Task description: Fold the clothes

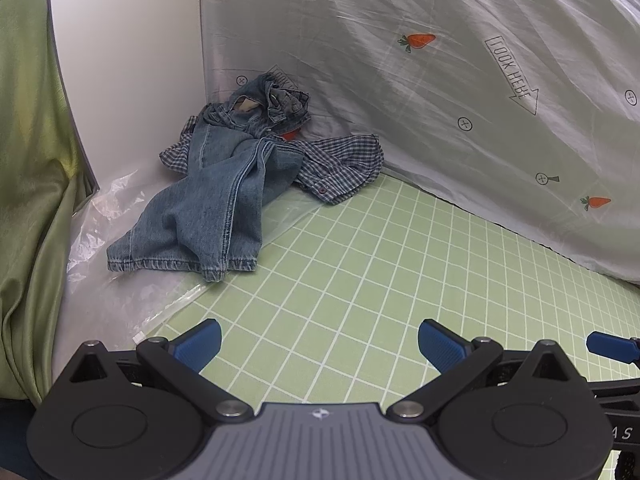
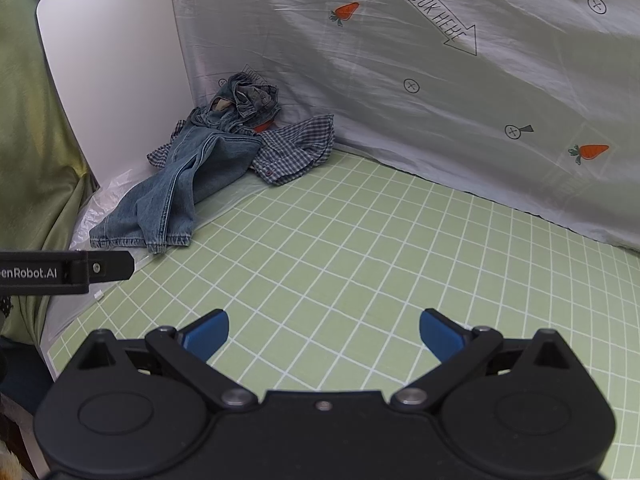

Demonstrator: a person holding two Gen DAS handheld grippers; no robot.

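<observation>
Left wrist view: left gripper is hanging with jaws spread, empty, over the green grid mat; crumpled jeans are lying at 11 o'clock atop a checked shirt.

Right wrist view: right gripper is likewise gaping, holding nothing; jeans are sitting at 10 o'clock, well apart.

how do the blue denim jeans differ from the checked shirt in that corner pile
The blue denim jeans are plain faded denim; the checked button shirt has a fine blue-and-white check. The jeans lie on top and stretch forward, hems on the clear plastic sheet; the shirt sits partly under them, bunched toward the white printed sheet. Both are crumpled, unfolded and untouched by either gripper.
</observation>
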